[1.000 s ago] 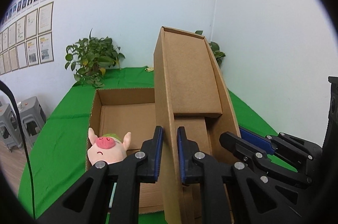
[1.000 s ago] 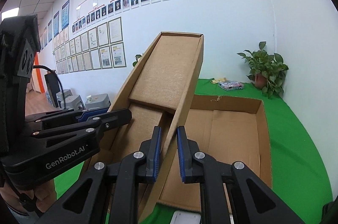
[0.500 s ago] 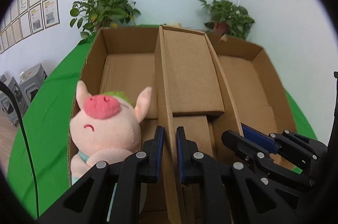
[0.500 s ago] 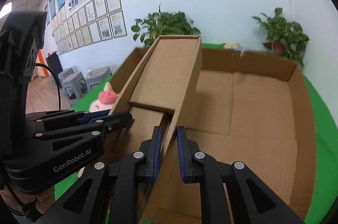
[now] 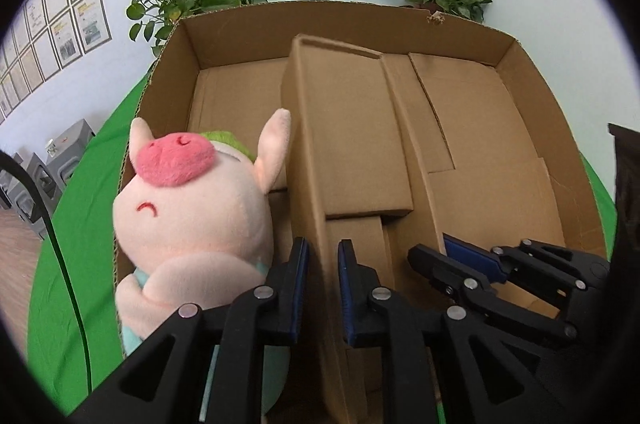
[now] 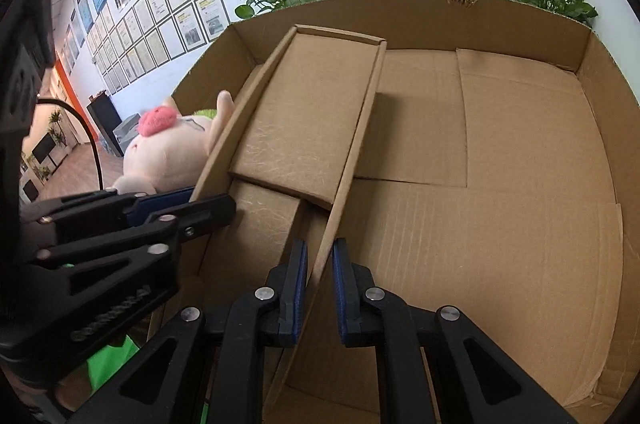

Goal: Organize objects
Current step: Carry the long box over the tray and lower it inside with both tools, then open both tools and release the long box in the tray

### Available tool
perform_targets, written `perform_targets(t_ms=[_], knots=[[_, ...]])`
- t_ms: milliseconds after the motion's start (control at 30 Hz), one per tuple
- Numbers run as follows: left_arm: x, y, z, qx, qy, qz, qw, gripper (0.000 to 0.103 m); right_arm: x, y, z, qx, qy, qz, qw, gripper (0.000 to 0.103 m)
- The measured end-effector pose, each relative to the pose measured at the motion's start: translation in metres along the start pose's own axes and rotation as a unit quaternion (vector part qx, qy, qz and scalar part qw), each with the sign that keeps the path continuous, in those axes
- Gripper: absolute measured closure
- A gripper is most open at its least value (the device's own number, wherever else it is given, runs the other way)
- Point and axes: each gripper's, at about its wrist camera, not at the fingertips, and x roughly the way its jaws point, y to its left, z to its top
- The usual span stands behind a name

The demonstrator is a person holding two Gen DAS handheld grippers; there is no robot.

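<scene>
Both the left gripper and right gripper clamped the plain brown cardboard tray's side walls, its long axis pointing away into the large box.

Bright, even indoor light fills both views, soft and without glare. Fisheye bending curves the large cardboard box walls and blacks out the picture corners. A soft shadow falls beside the smaller box in the right view. The plush pig looks slightly soft, close to the lens.
</scene>
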Motion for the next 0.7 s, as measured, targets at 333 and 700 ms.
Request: perform_targets(t_ms=[333, 700], knots=[[-0.050, 0.024, -0.019, -0.005, -0.050, 0.012, 0.9987, 0.088, -0.003, 0.021, 0.009, -0.021, 0.005, -0.035, 0.999, 0.092], [-0.070, 0.039, -0.038, -0.013, -0.076, 0.020, 0.9968, 0.082, -0.011, 0.051, 0.000, -0.053, 0.004, -0.054, 0.997, 0.091]])
